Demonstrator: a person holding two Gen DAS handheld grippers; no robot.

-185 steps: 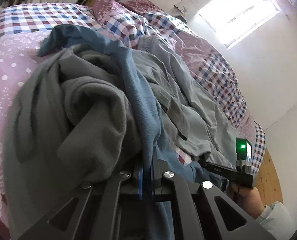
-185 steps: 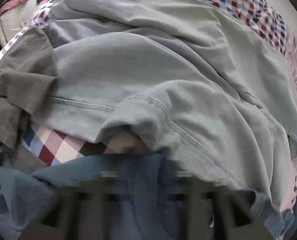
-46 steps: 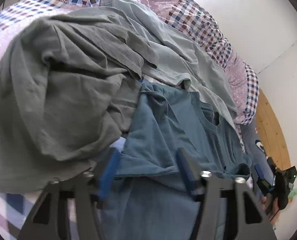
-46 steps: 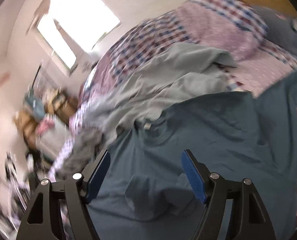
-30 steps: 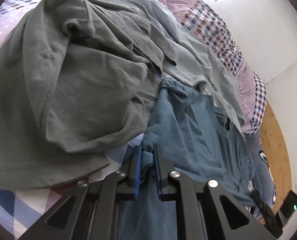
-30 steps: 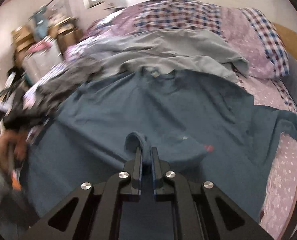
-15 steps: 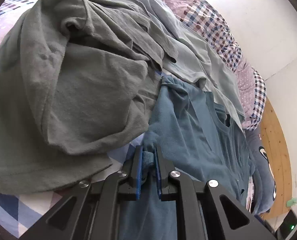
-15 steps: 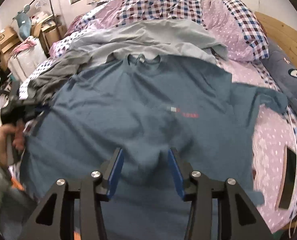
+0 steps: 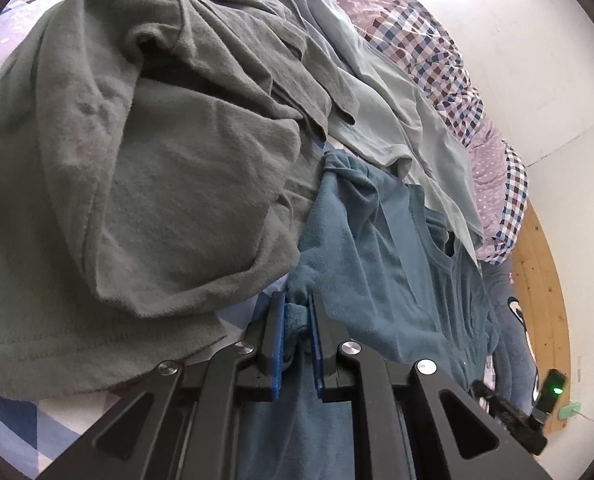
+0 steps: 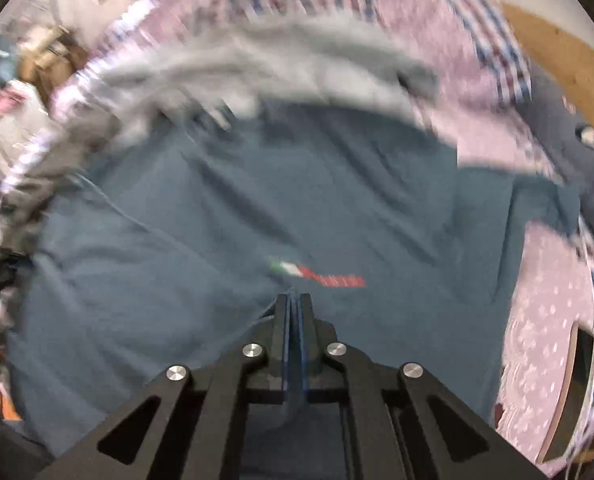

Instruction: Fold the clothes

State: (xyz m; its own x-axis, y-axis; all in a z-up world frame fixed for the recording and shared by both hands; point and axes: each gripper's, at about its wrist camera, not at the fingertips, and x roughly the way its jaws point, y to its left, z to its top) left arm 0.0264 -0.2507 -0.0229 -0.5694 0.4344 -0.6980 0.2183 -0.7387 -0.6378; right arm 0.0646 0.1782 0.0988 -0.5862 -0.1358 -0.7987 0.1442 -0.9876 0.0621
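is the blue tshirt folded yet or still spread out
Spread out, not folded. The blue t-shirt lies open, front up with its chest logo showing, on the bed. The left gripper pinches one bunched edge.

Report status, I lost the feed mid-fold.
Left gripper shut on blue T-shirt. Right gripper pinching same shirt. Dark grey shirt alongside.

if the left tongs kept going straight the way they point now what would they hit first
The blue cotton t-shirt itself: the left tongs are shut on a bunched edge of it, and more of it lies directly ahead. Further along that line is probably the pale grey-green shirt, though depth is hard to judge.
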